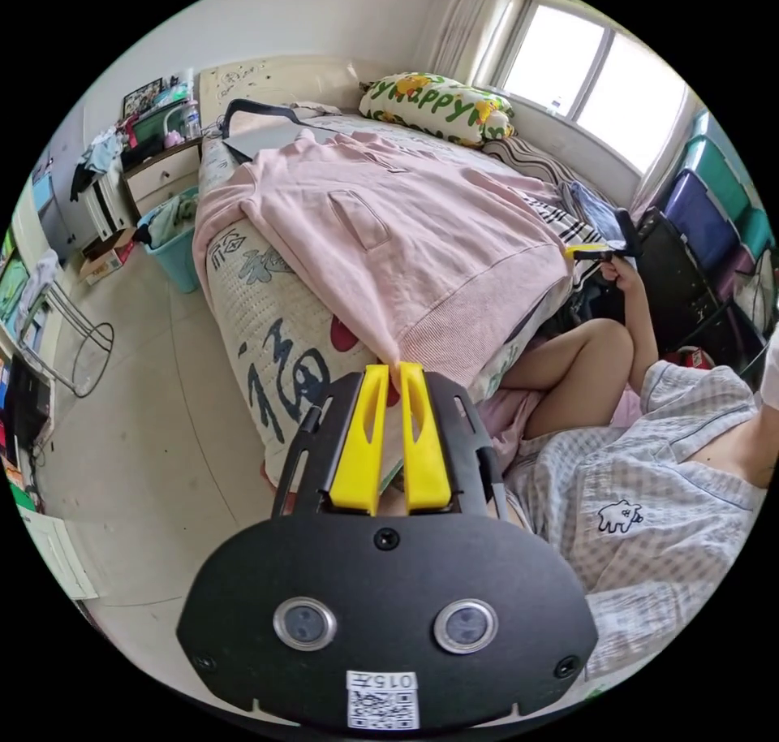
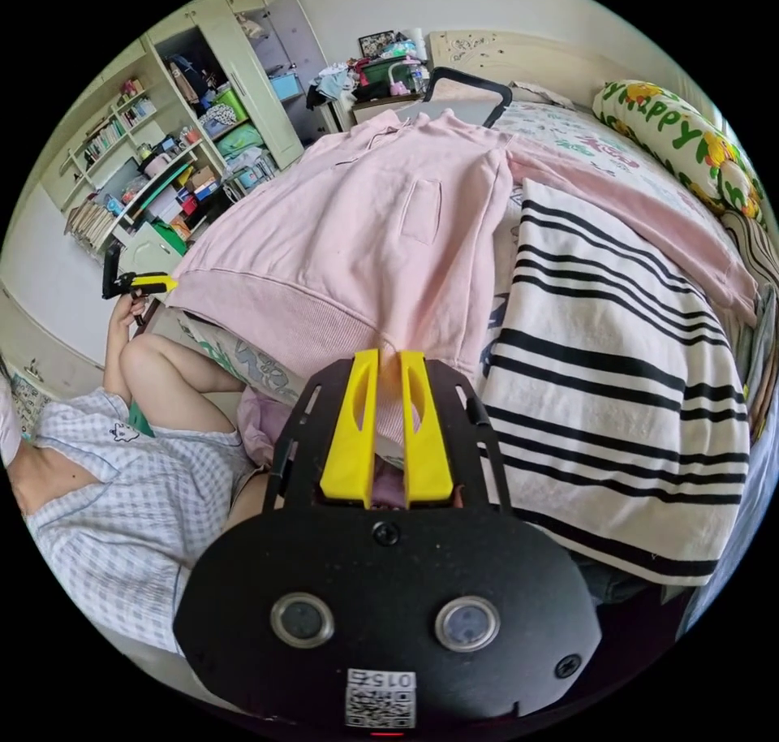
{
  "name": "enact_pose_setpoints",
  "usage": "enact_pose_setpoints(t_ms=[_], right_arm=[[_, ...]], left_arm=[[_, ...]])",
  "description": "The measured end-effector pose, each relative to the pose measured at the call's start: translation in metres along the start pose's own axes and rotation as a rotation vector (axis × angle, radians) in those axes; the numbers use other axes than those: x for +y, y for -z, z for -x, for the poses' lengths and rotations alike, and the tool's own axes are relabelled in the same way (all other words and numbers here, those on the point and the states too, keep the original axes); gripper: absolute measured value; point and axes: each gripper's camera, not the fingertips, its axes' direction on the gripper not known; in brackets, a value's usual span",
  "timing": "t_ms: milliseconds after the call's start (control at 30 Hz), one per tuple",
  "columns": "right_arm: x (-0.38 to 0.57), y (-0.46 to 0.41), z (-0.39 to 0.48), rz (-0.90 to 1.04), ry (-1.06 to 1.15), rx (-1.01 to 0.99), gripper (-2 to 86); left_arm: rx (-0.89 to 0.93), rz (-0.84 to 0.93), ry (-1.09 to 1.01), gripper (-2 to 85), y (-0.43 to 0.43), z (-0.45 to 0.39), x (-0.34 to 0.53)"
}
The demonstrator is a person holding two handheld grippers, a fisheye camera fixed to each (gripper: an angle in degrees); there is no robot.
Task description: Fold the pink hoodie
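Note:
The pink hoodie (image 1: pixel 389 222) lies spread flat on the bed, hem toward me, hood toward the headboard, one small chest pocket showing. My left gripper (image 1: pixel 391 368) is shut on one corner of the ribbed hem, pink cloth pinched between its yellow jaws. My right gripper (image 2: pixel 389 358) is shut on the opposite hem corner of the hoodie (image 2: pixel 365 222). Each gripper also appears in the other view: the right gripper (image 1: pixel 583 250) at the far hem corner, the left gripper (image 2: pixel 156 285) beside the person's raised hand. One sleeve (image 2: pixel 649 222) trails across the bed.
A black-and-white striped cloth (image 2: pixel 617 385) lies next to the hoodie. A yellow-green printed pillow (image 1: pixel 438 109) and a grey case with a black handle (image 1: pixel 260 125) sit near the headboard. A blue basket (image 1: pixel 174 243) stands on the floor. The person sits at the bed's foot.

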Motion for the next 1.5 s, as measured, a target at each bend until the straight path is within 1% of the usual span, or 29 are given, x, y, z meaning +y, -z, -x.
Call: enact_pose_setpoints(t_ms=[67,100,133,233,300,367,433,533,600,667,700,767,800,867,900,967,1000,1033,1067,1133,1233,1300,1400,1433,1500], right_arm=[[0.004,0.013,-0.009,-0.001,-0.016,-0.003,5.8],[0.008,0.017,-0.011,-0.015,-0.015,0.012,5.7],[0.019,0.024,-0.016,-0.051,-0.013,0.031,5.3],[0.048,0.041,-0.038,-0.142,-0.053,0.038,5.1],[0.061,0.055,-0.058,-0.204,-0.109,0.035,5.2],[0.074,0.079,-0.088,-0.305,-0.213,0.067,5.1],[0.078,0.098,-0.111,-0.379,-0.282,0.073,4.4],[0.077,0.132,-0.146,-0.507,-0.35,0.064,4.0],[0.073,0.152,-0.167,-0.591,-0.36,0.087,4.2],[0.06,0.169,-0.199,-0.646,-0.459,0.143,4.6],[0.055,0.172,-0.207,-0.647,-0.477,0.156,4.7],[0.031,0.176,-0.24,-0.608,-0.537,0.161,5.4],[0.025,0.175,-0.249,-0.593,-0.557,0.158,5.7],[0.004,0.169,-0.283,-0.575,-0.685,0.168,7.8],[0.0,0.166,-0.292,-0.586,-0.734,0.161,8.2],[-0.015,0.15,-0.322,-0.608,-0.85,0.118,9.5],[-0.017,0.146,-0.331,-0.605,-0.901,0.113,9.8],[-0.018,0.137,-0.347,-0.59,-1.024,0.103,10.1],[-0.018,0.131,-0.36,-0.585,-1.089,0.098,10.1],[-0.012,0.125,-0.375,-0.616,-1.145,0.066,9.7],[-0.005,0.119,-0.383,-0.705,-1.141,-0.002,7.9],[-0.008,0.118,-0.379,-0.73,-1.094,0.004,6.1],[-0.015,0.121,-0.363,-0.8,-0.947,0.004,4.3],[-0.018,0.125,-0.351,-0.853,-0.866,0.006,3.7],[-0.029,0.132,-0.329,-0.905,-0.759,-0.003,3.1]], left_arm=[[0.053,-0.024,0.022,0.8,0.01,0.008,0.003],[0.052,-0.035,0.023,0.6,0.014,0.008,0.004],[0.025,-0.053,0.031,0.3,0.021,0.007,0.005],[-0.129,-0.102,0.057,-0.1,0.04,-0.001,-0.004],[-0.16,-0.149,0.014,0.2,0.049,-0.015,-0.021],[-0.08,-0.206,-0.113,1.7,0.049,-0.042,-0.063],[-0.002,-0.191,-0.223,3.6,0.036,-0.07,-0.107],[0.067,-0.125,-0.383,6.2,-0.003,-0.122,-0.192],[0.058,-0.098,-0.485,6.8,-0.033,-0.159,-0.242],[0.043,-0.095,-0.58,7.0,-0.077,-0.207,-0.307],[0.046,-0.096,-0.588,7.0,-0.089,-0.218,-0.324],[0.082,-0.078,-0.595,7.0,-0.141,-0.257,-0.394],[0.098,-0.072,-0.592,7.0,-0.155,-0.266,-0.412],[0.168,-0.047,-0.537,7.3,-0.211,-0.295,-0.481],[0.185,-0.041,-0.522,7.4,-0.225,-0.302,-0.497],[0.198,-0.015,-0.464,8.1,-0.281,-0.328,-0.551],[0.19,-0.009,-0.457,8.3,-0.293,-0.334,-0.561],[0.169,0.001,-0.452,8.5,-0.316,-0.347,-0.577],[0.145,0.012,-0.465,8.8,-0.335,-0.358,-0.589],[0.126,0.048,-0.515,9.2,-0.358,-0.371,-0.6],[0.122,0.09,-0.56,9.1,-0.382,-0.373,-0.61],[0.146,0.087,-0.569,7.9,-0.386,-0.365,-0.613],[0.215,0.073,-0.509,3.2,-0.385,-0.342,-0.622],[0.227,0.042,-0.487,2.2,-0.38,-0.331,-0.623],[0.256,0.005,-0.467,1.6,-0.368,-0.317,-0.622]])
